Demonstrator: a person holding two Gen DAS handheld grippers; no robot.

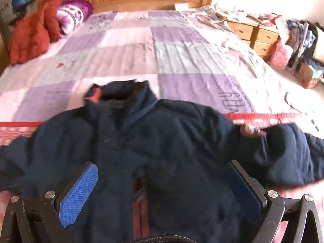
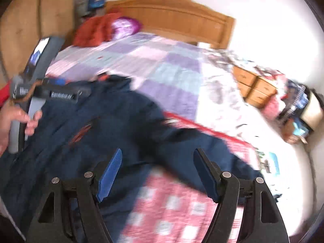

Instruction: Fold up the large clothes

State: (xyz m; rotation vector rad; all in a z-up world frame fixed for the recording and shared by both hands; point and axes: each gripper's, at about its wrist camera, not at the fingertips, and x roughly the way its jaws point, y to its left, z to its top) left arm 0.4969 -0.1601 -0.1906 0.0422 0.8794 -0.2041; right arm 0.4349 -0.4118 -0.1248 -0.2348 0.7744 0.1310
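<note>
One navy jacket [image 1: 162,151] lies under two gaping tongs, left tongs [image 1: 162,184] and right tongs [image 2: 158,172].

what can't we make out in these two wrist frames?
- Navy padded jacket: lower hem is cut off by the bottom edge and hidden behind the open left claw in the left wrist view.
- Its sleeve in the right wrist view: motion blur hides the cuff, beyond the open right claw.
- Clutter beside the wooden drawer unit: blurred and overexposed, items unreadable.
</note>
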